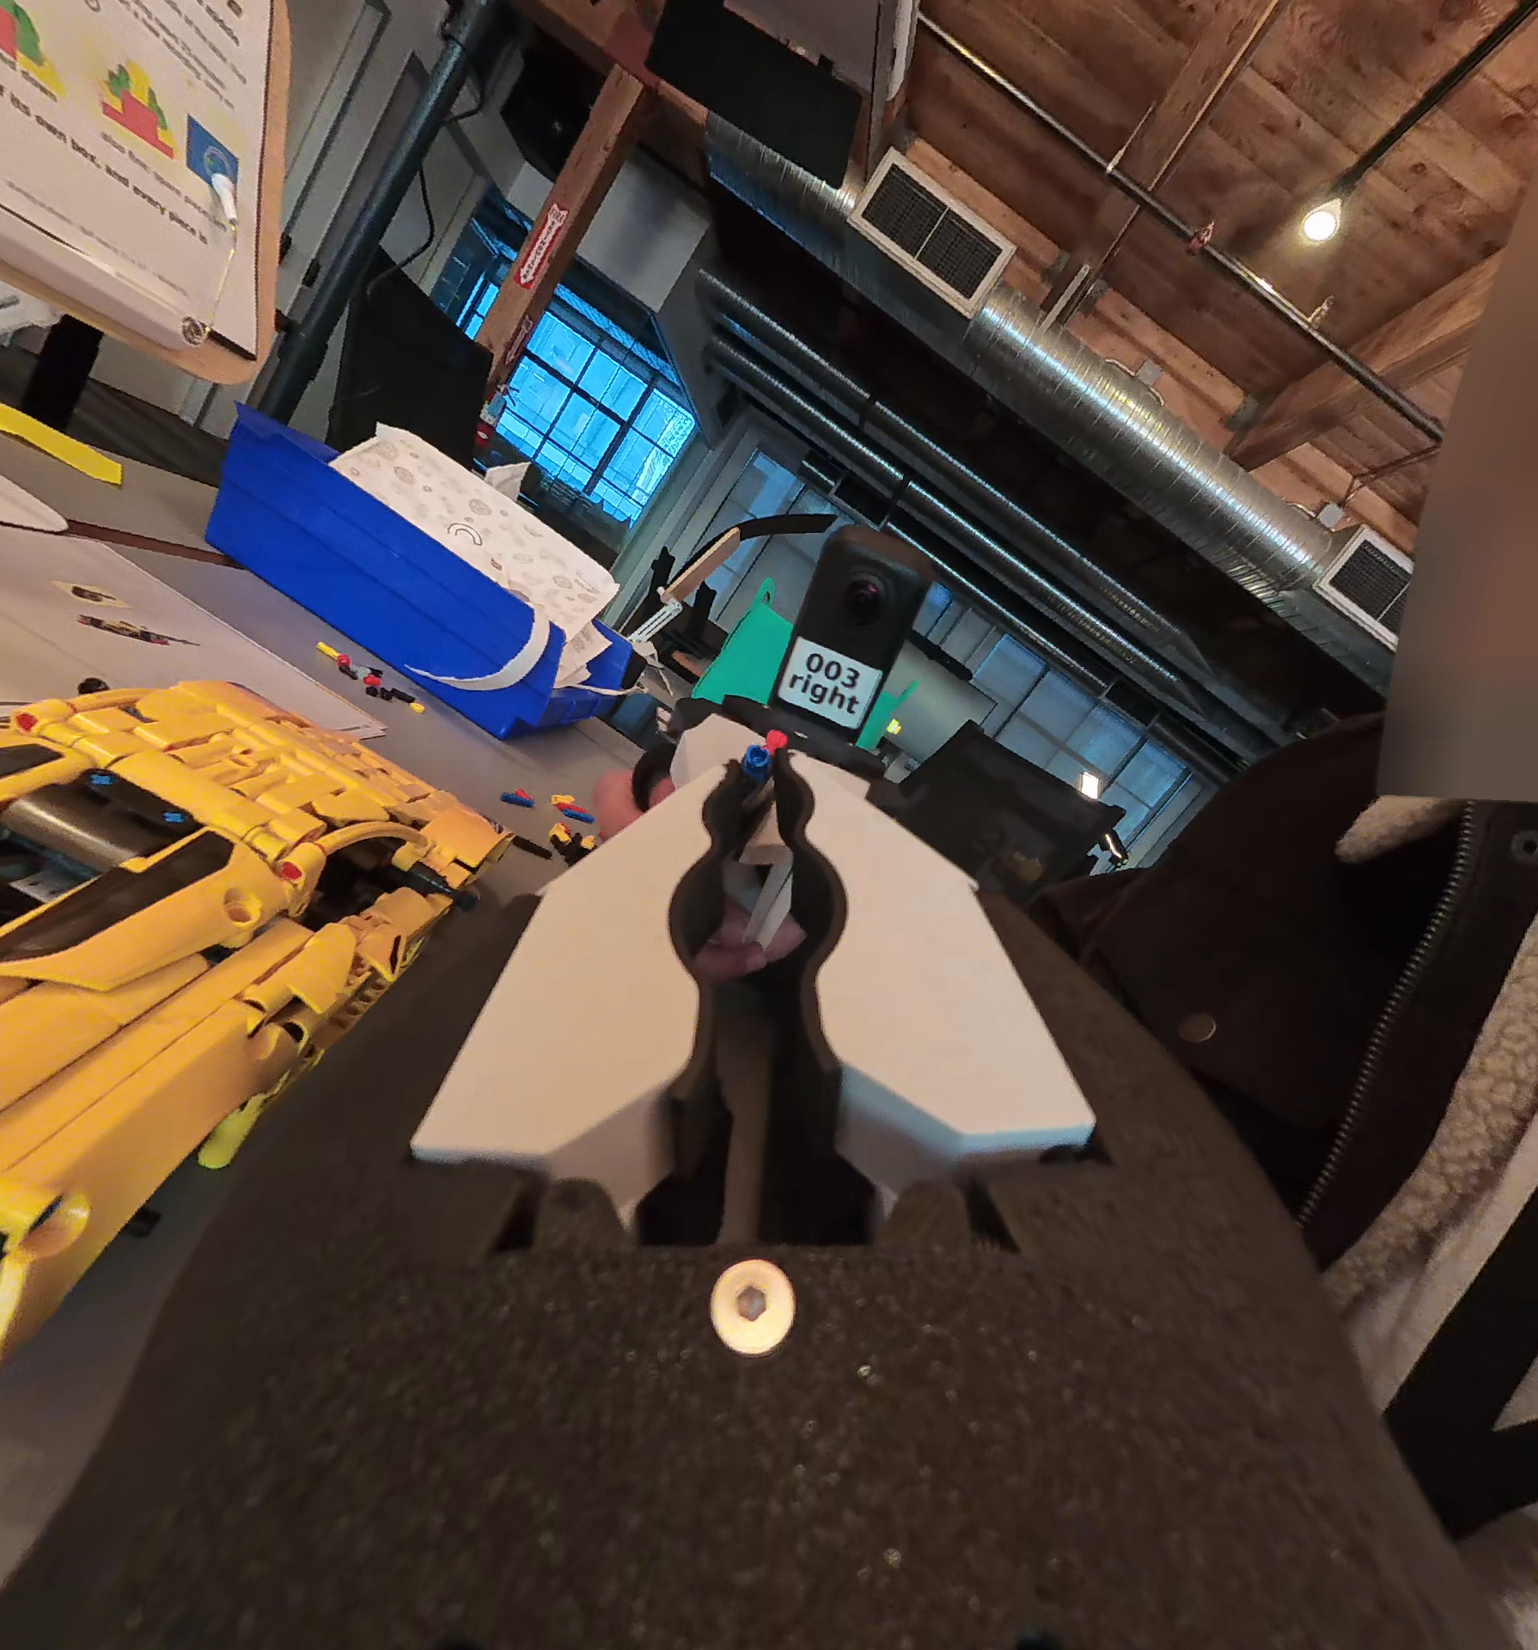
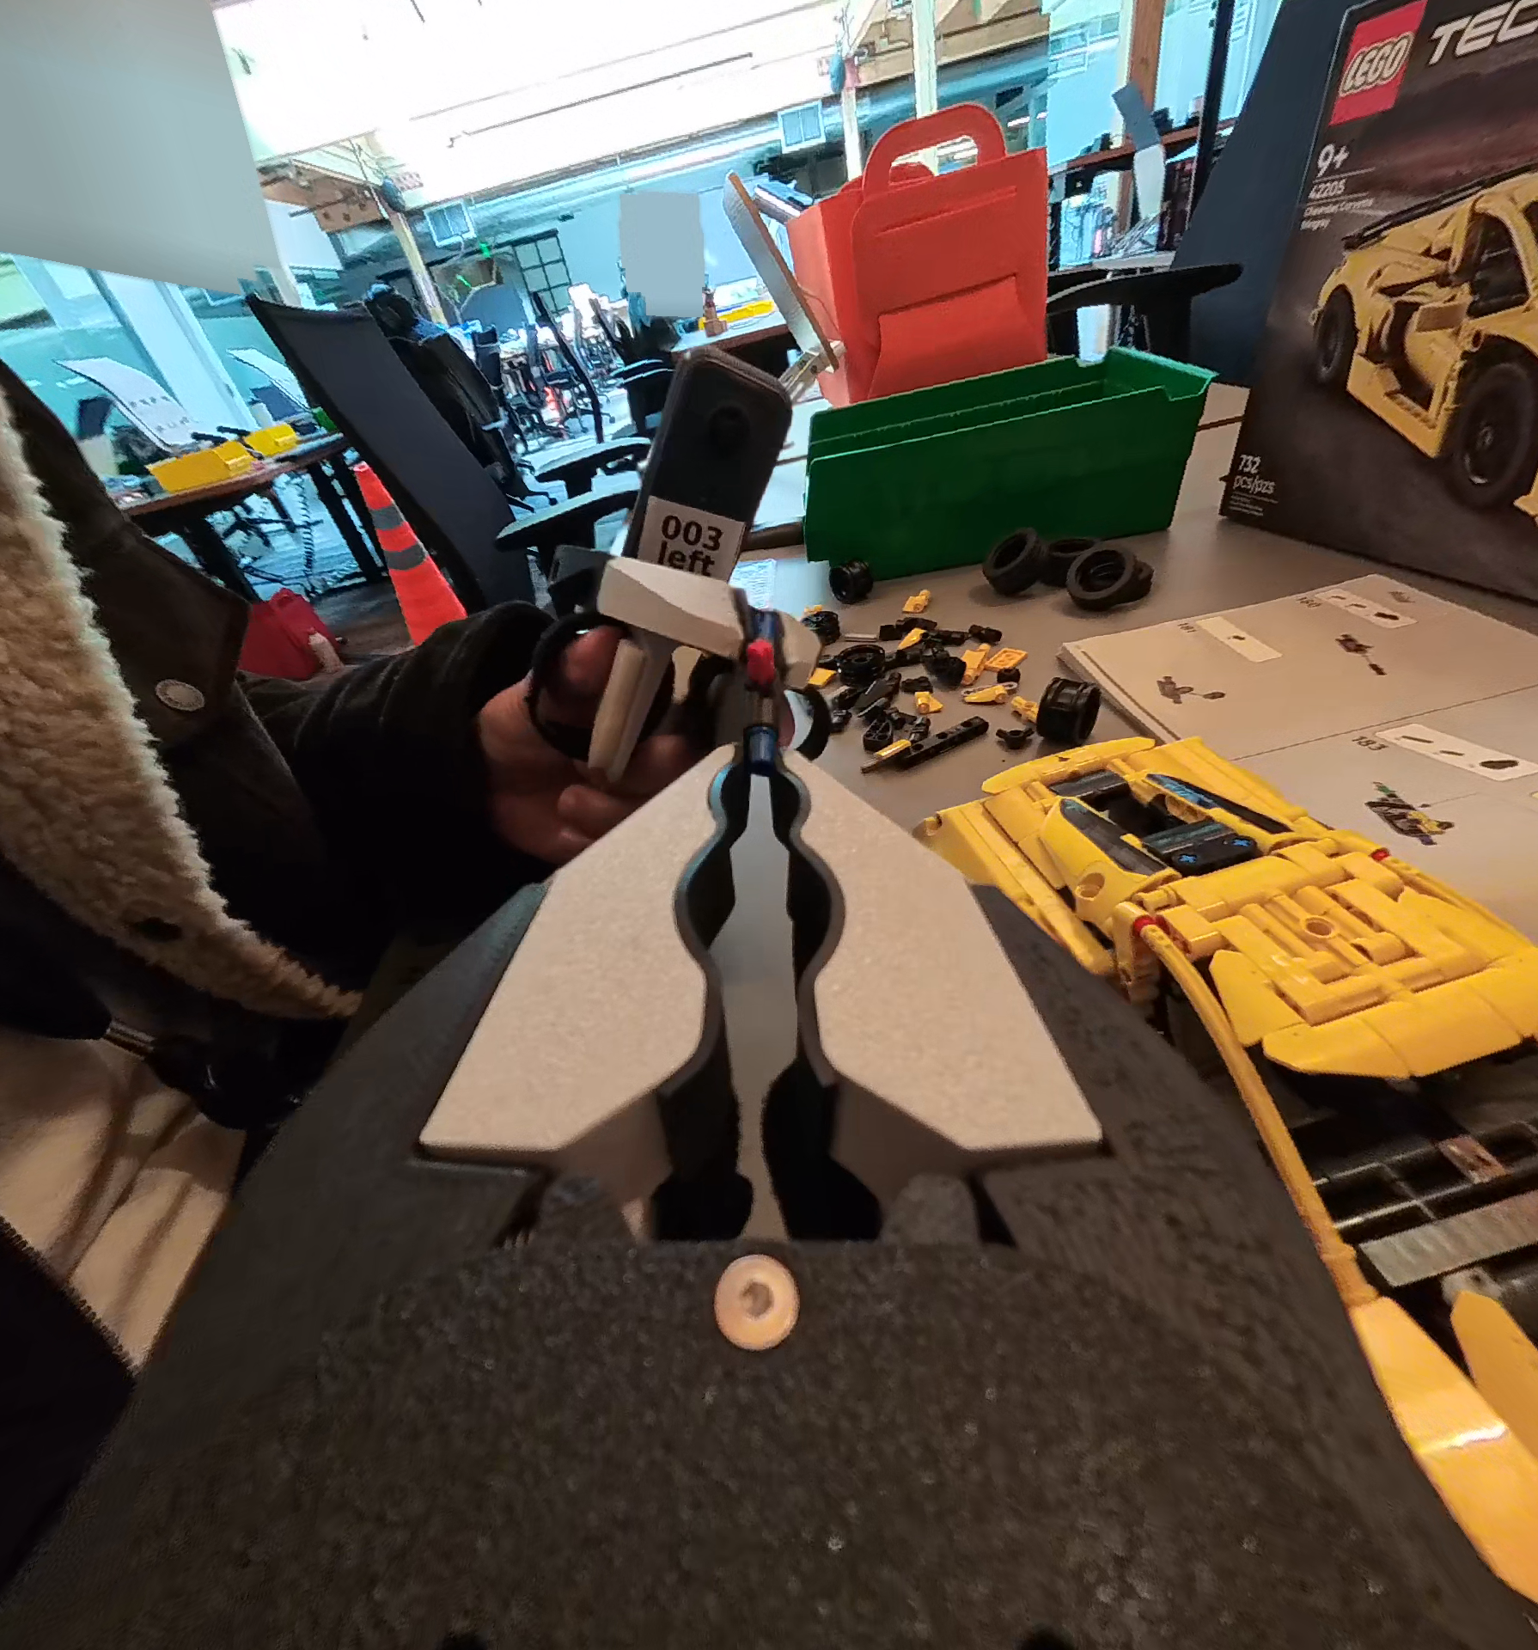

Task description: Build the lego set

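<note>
Up close, left wrist view: the left hand-held gripper point(image 1: 758, 770) is clenched at its tips on a small blue pin point(image 1: 755, 759) with a red piece point(image 1: 776, 739) just beside it. Straight ahead, tip to tip, sits the right hand-held gripper point(image 1: 703, 745), its camera body rising behind. The pieces lie between the two, held well above the worktop point(image 1: 444, 741). The yellow car model point(image 1: 167, 893) rests on the worktop to the left and lower, a blue bin point(image 1: 373, 571) beyond it.

Right wrist view: the right hand-held gripper point(image 2: 758, 759) is closed on the blue end of a thin axle-like assembly whose long axis runs forward, in line with the fingers. The red piece point(image 2: 756, 659) sits at the far end, at the tips of the left hand-held gripper point(image 2: 748, 638). Judging by this, the coming move is a push or pull along that shared axis; both hands are equally near. The car model point(image 2: 1239, 929) lies to the right, loose parts point(image 2: 917, 679) and an open instruction booklet point(image 2: 1337, 661) behind it.
</note>
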`<state>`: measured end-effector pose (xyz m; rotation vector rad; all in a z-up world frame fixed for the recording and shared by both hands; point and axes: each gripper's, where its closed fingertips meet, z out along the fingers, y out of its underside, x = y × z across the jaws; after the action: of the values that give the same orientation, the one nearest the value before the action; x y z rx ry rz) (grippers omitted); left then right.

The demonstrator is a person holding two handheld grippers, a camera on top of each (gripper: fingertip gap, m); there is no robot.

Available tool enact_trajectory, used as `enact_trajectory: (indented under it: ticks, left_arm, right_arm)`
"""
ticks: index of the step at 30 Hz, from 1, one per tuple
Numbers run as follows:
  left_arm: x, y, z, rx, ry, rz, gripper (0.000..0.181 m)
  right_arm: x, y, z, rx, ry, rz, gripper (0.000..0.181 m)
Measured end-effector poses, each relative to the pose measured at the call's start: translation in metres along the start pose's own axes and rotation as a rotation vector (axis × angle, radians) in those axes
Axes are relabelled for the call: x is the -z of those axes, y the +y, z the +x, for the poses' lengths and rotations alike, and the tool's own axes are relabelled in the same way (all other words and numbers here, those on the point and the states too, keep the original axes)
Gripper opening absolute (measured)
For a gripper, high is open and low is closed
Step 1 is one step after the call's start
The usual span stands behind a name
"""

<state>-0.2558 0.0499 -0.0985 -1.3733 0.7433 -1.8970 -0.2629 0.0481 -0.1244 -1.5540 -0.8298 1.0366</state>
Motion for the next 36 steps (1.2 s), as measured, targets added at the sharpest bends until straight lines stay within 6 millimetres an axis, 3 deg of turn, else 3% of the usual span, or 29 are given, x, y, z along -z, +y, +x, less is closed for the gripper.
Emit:
enact_trajectory:
  ticks: [11, 13, 15, 18, 21, 25, 31, 36]
  left_arm:
    - [0.003, -0.003, -0.001, -0.007, -0.004, 0.004, 0.007]
    - [0.003, -0.007, 0.003, 0.008, 0.025, 0.037, 0.008]
    - [0.001, -0.009, 0.006, 0.036, 0.055, 0.052, 0.027]
    - [-0.002, -0.008, 0.012, 0.039, 0.093, 0.06, 0.024]
    - [-0.002, -0.011, 0.01, 0.041, 0.078, 0.086, 0.022]
    - [0.001, -0.015, 0.009, 0.07, 0.092, 0.112, 0.004]
    - [-0.001, -0.013, 0.011, 0.061, 0.095, 0.104, 0.002]
    - [0.002, -0.014, 0.004, 0.06, 0.063, 0.101, 0.014]
  right_arm:
    - [0.004, -0.004, 0.001, 0.014, -0.003, 0.021, 0.003]
    - [0.004, -0.008, -0.002, -0.061, -0.05, 0.044, 0.002]
    - [0.004, -0.016, -0.004, -0.197, -0.126, 0.096, 0.002]
    - [0.007, -0.029, -0.005, -0.392, -0.238, 0.208, 0.002]
    - [0.002, -0.025, -0.007, -0.391, -0.242, 0.206, 0.002]
    - [-0.001, -0.026, -0.008, -0.404, -0.24, 0.226, 0.002]
    - [-0.011, -0.015, -0.014, -0.343, -0.219, 0.157, 0.002]
    - [-0.008, -0.014, -0.007, -0.335, -0.186, 0.144, 0.002]
